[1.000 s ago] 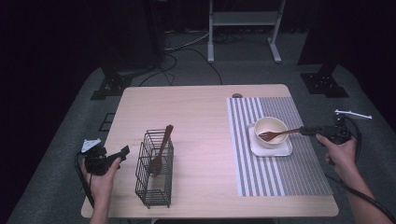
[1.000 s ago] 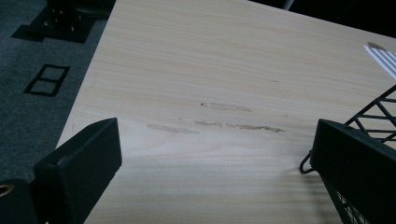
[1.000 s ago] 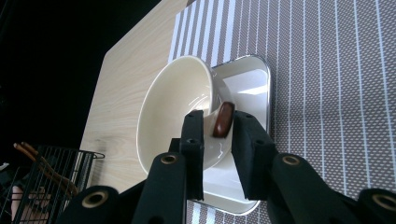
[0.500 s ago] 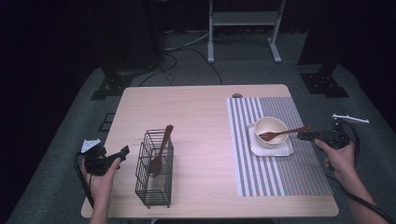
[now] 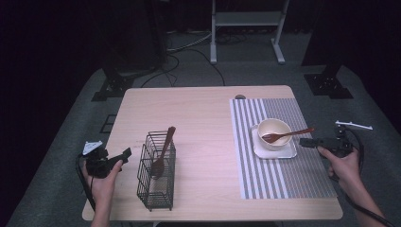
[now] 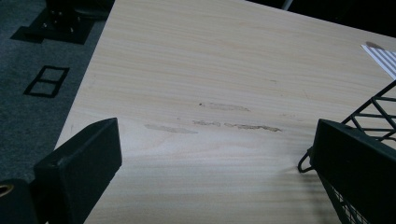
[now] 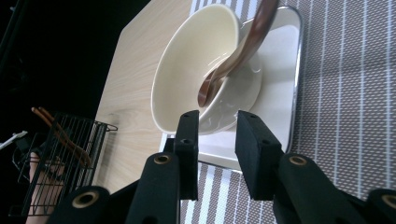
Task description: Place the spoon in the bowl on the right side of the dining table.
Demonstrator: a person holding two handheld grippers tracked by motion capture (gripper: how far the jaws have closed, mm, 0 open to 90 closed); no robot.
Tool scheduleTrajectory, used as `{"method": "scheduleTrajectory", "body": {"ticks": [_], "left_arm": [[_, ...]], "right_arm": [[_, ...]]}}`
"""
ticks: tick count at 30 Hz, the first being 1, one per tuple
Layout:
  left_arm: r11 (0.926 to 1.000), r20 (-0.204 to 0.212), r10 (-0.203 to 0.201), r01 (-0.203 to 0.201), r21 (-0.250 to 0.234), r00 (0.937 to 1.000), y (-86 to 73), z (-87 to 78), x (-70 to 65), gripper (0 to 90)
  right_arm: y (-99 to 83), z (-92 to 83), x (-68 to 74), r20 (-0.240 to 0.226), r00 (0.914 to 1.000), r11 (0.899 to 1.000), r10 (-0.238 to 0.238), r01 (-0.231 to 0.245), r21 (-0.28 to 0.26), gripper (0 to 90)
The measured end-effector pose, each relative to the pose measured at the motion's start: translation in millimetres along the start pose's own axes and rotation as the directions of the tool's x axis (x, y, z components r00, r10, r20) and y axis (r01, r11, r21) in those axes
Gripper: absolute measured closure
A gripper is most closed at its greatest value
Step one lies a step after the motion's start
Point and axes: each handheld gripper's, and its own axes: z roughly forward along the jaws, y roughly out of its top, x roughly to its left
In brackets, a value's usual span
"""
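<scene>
Spoon (image 5: pixel 287 135), brown and wooden, lies with its head inside the cream bowl (image 5: pixel 273 132) and its handle sticking out over the bowl's rim toward the table's right edge. The bowl stands on a small white tray (image 5: pixel 288 152) on the striped placemat (image 5: pixel 302 175), which covers the right part of the wooden table (image 5: pixel 203 118).

At the table's left edge, near the front corner, the left gripper (image 5: pixel 124 154) rests in the person's left hand (image 5: pixel 103 182). Its jaws stand wide apart, with bare tabletop between them in the left gripper view, gripping nothing. One jaw sits just beside the black wire basket (image 5: pixel 156 177), which holds a second wooden spoon (image 5: pixel 163 152) leaning upright. The forearm comes in from the bottom, with the gripper pointing right toward the basket.

At the table's right edge, the right gripper (image 5: pixel 305 142) is held level in the right hand (image 5: pixel 343 165), pointing left at the tray. Its jaws have just been opening and now stand a narrow gap apart (image 7: pixel 215 154); nothing lies between them. The spoon handle's tip is just beside the jaws, free of them.
</scene>
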Motion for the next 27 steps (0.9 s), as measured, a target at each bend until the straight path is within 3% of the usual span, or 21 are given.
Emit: {"method": "scheduleTrajectory", "body": {"ticks": [27], "left_arm": [[1.0000, -0.002, 0.006, -0.006, 0.000, 1.0000, 0.1, -0.5, -0.1, 1.2]], "right_arm": [[-25.7, 10.6, 13.3, -0.025, 0.9984, 0.997, -0.050, 0.051, 0.054, 63.2]]}}
